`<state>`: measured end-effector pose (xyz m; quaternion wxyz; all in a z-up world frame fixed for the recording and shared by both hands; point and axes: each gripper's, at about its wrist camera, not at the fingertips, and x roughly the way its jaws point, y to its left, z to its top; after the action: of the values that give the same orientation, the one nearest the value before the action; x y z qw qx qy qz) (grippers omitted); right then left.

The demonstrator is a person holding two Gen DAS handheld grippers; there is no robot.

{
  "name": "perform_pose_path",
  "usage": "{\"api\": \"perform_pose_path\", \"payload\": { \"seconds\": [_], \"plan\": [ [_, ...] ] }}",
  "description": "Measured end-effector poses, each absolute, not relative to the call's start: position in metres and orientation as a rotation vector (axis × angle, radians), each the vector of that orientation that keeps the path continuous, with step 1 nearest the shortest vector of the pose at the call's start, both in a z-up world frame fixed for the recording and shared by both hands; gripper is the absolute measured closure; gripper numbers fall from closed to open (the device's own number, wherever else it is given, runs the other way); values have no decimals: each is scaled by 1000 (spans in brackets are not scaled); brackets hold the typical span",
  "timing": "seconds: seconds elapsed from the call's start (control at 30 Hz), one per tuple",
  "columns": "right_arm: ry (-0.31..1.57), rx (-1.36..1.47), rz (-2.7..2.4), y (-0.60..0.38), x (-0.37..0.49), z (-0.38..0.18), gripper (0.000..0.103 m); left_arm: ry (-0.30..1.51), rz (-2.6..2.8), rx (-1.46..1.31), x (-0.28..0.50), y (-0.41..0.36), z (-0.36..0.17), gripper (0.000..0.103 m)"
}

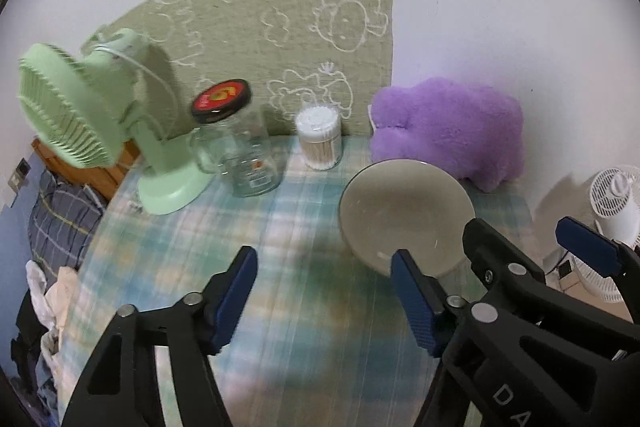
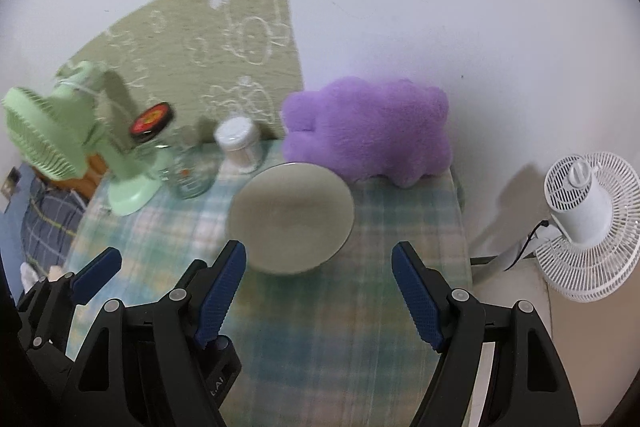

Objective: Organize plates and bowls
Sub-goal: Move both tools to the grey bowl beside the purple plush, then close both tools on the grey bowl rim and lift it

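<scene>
A single beige bowl (image 1: 404,211) (image 2: 292,215) stands upright and empty on the plaid tablecloth (image 1: 280,307) (image 2: 340,327), just in front of a purple plush. My left gripper (image 1: 324,291) is open over the cloth with nothing between its blue pads; its right fingertip lies against the bowl's near rim in the picture. My right gripper (image 2: 320,287) is open too, short of the bowl's near edge and holding nothing. The two grippers hang side by side: the right gripper (image 1: 536,247) shows at the right of the left wrist view, and the left gripper (image 2: 156,263) at the lower left of the right wrist view.
Along the back stand a green desk fan (image 1: 92,115) (image 2: 60,139), a glass jar with a black-red lid (image 1: 240,155) (image 2: 180,167), a cotton-swab tub (image 1: 320,139) (image 2: 240,143) and the purple plush (image 1: 452,131) (image 2: 368,127). A white fan (image 2: 580,219) stands past the table's right edge. Clothes lie at the left.
</scene>
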<state>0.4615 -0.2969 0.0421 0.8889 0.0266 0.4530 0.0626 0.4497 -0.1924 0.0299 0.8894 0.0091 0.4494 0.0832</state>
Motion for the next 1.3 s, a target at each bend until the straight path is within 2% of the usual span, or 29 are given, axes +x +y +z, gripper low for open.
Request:
{"api": "perform_pose_path", "payload": {
  "seconds": [0.1,0.23,0.37,0.67,0.77,0.83,0.87,1.3],
  "plan": [
    [944,49,119,-301,482,27,25,961,157,2,470,-191,13,40],
    [952,54,109,-302,507,8,34,968,161,9,494,-189,-4,44],
    [970,69,109,-300,528,-10,44,990,144,-4,513,-187,-21,55],
    [1005,84,112,-302,547,-43,54,1035,125,21,533,-195,-51,75],
    [1010,81,110,-303,549,-50,65,1030,142,39,534,-196,-56,80],
    [1020,92,118,-303,551,-54,81,1024,144,41,535,-197,-57,81],
    [1019,96,119,-303,551,-55,83,1018,141,43,534,-197,-57,81],
    [1003,82,110,-298,541,-43,83,1035,130,21,523,-193,-48,82]
  ]
}}
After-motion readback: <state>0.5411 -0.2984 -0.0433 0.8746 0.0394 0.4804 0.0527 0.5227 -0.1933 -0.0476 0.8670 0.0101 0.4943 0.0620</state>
